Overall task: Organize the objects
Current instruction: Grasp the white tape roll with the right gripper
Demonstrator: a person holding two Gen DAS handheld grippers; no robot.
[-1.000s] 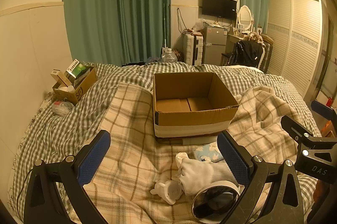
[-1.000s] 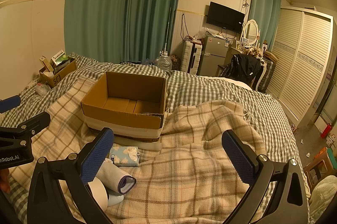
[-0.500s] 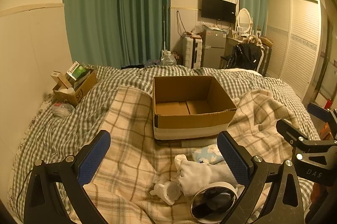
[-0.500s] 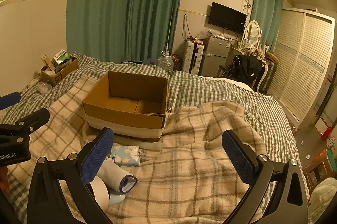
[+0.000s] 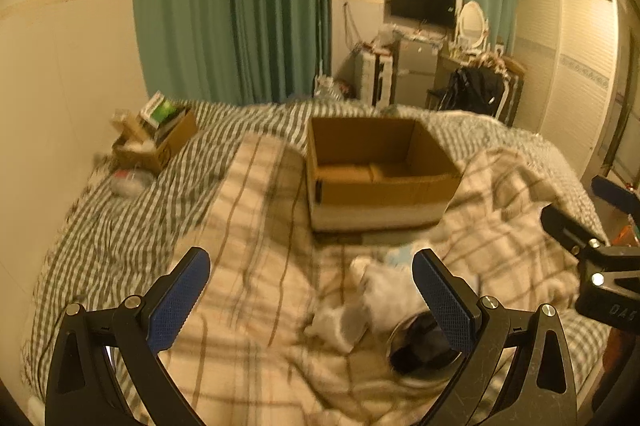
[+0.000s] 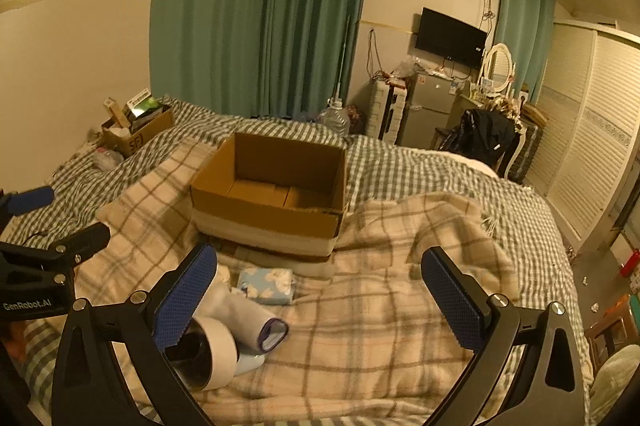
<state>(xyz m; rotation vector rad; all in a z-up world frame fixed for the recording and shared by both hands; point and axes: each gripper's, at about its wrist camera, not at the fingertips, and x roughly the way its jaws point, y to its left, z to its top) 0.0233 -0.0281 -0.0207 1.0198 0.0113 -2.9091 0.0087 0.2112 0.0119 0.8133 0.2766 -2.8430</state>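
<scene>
An open, empty cardboard box (image 5: 376, 170) (image 6: 276, 194) stands on the plaid blanket in the middle of the bed. In front of it lie a blue tissue pack (image 6: 266, 285), a white sock (image 6: 244, 318) (image 5: 392, 290), a white tape roll (image 6: 208, 354) (image 5: 420, 350) and a small white object (image 5: 336, 322). My left gripper (image 5: 312, 298) is open and empty above the blanket, left of the pile. My right gripper (image 6: 320, 290) is open and empty, its left finger (image 6: 184, 298) over the tape roll.
A smaller cardboard box (image 5: 156, 142) (image 6: 136, 130) full of items sits at the bed's far left by the wall. A plastic bag (image 5: 128, 182) lies near it. Green curtains, a fridge, a dresser and a wardrobe (image 6: 592, 146) stand beyond the bed.
The left wrist view has swung and blurs with motion; the box and pile sit further right in it. The right wrist view has barely shifted. Both grippers stay open.
</scene>
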